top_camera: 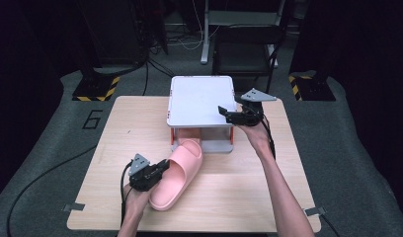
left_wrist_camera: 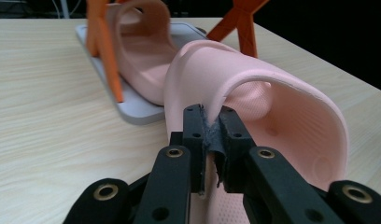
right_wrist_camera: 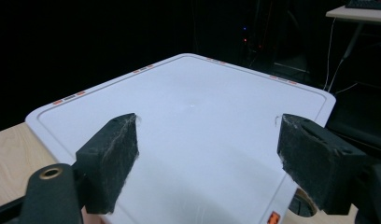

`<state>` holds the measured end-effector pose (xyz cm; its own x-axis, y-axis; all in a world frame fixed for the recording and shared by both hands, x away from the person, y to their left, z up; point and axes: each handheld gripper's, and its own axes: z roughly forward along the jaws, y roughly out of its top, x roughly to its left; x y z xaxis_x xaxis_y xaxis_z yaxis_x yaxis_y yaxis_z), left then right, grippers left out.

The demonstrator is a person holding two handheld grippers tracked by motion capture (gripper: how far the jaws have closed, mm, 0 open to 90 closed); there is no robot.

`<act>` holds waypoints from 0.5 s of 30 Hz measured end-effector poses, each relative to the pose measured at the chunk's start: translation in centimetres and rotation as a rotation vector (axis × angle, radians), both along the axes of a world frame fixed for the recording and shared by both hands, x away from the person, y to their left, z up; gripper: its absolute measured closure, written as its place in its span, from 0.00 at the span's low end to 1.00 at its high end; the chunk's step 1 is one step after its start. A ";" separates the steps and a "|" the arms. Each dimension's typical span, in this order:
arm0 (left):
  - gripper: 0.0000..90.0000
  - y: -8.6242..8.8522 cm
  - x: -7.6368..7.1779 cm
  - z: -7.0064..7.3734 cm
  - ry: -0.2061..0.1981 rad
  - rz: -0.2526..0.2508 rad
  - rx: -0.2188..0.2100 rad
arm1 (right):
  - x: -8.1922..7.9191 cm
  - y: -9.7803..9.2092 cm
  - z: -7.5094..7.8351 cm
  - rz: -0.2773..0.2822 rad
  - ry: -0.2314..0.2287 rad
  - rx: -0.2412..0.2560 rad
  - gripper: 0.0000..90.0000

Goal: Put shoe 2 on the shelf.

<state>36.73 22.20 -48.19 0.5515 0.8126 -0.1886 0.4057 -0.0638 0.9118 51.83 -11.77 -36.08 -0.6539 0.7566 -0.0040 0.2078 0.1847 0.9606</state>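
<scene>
A pink slipper [top_camera: 182, 173] lies on the wooden table [top_camera: 249, 192], its toe pointing toward a white two-level rack [top_camera: 199, 101] with orange legs [left_wrist_camera: 104, 51]. My left gripper [top_camera: 162, 165] is shut on the slipper's side wall near the strap; in the left gripper view the jaws [left_wrist_camera: 211, 126] pinch the pink rim of that slipper [left_wrist_camera: 272, 107]. A second pink slipper [left_wrist_camera: 142, 51] rests on the rack's lower plate [left_wrist_camera: 132, 109], under the top shelf [top_camera: 188, 134]. My right gripper [top_camera: 224, 114] hovers open over the right side of the rack's top [right_wrist_camera: 193, 107], with nothing between its pads [right_wrist_camera: 109, 158].
The rack stands at the back middle of the table. Bare wood lies to the left, right and front of it. Beyond the table are a grey floor, cables, black stands with yellow-striped bases [top_camera: 93, 89] and a dark frame [top_camera: 244, 49].
</scene>
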 end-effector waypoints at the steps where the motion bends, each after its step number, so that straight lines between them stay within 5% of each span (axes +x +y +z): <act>1: 0.92 -0.5 0.1 -0.1 0.008 -0.005 -0.001 | 0.3 0.2 -0.1 -0.005 0.010 0.001 0.22; 15: 0.92 -6.8 1.9 -1.0 0.052 -0.006 -0.036 | 2.4 0.5 -2.4 -0.023 0.108 -0.009 0.23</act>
